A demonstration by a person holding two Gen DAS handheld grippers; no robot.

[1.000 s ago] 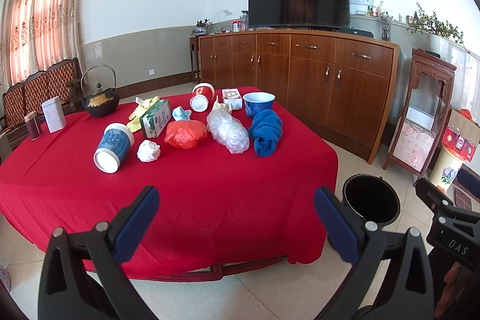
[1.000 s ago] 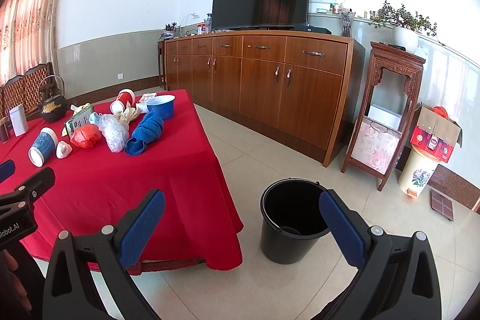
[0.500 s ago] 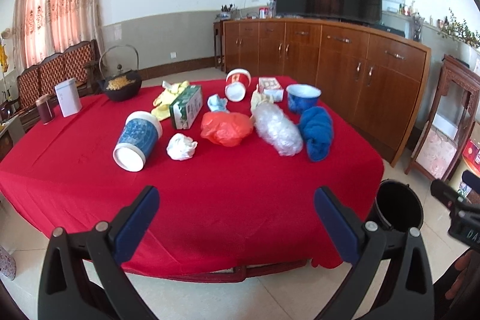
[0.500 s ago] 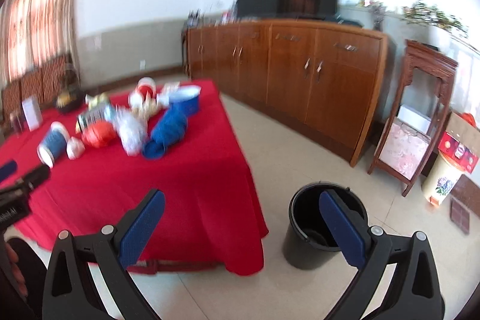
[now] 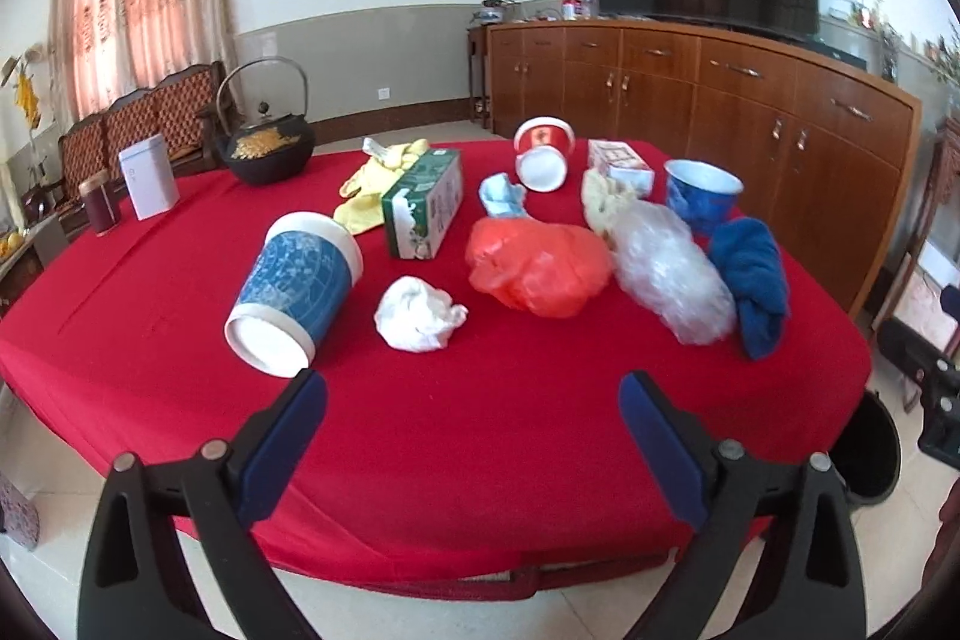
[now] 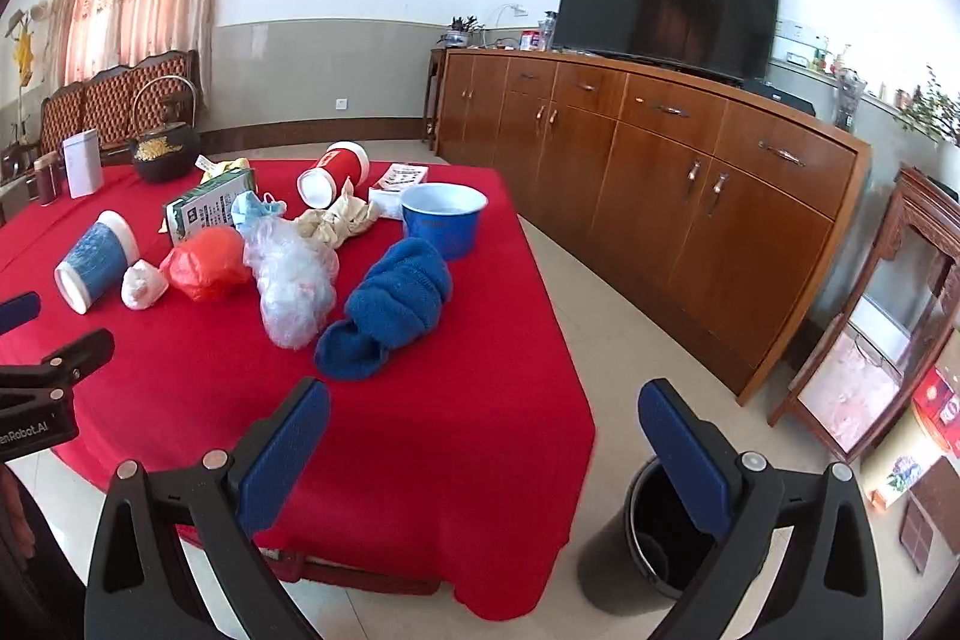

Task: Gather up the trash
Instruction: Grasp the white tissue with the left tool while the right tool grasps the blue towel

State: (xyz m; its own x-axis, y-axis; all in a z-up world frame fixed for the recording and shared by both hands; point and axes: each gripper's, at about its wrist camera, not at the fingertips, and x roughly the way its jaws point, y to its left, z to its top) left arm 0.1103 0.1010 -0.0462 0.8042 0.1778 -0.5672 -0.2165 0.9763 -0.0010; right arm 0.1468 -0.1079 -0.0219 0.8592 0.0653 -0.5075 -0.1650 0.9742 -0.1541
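Left gripper (image 5: 474,436): your jaws stand wide, holding nothing, low in frame.
Right gripper (image 6: 483,445): your jaws wide too, nothing held.
Trash: white paper wad (image 5: 418,314) and orange bag (image 5: 537,268) mid-frame on the counter (image 5: 480,436).
Bin (image 6: 651,550): lower right, on the floor.

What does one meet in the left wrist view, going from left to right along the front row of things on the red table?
Blue paper cup → white crumpled tissue → red plastic bag → clear plastic bag → blue towel.
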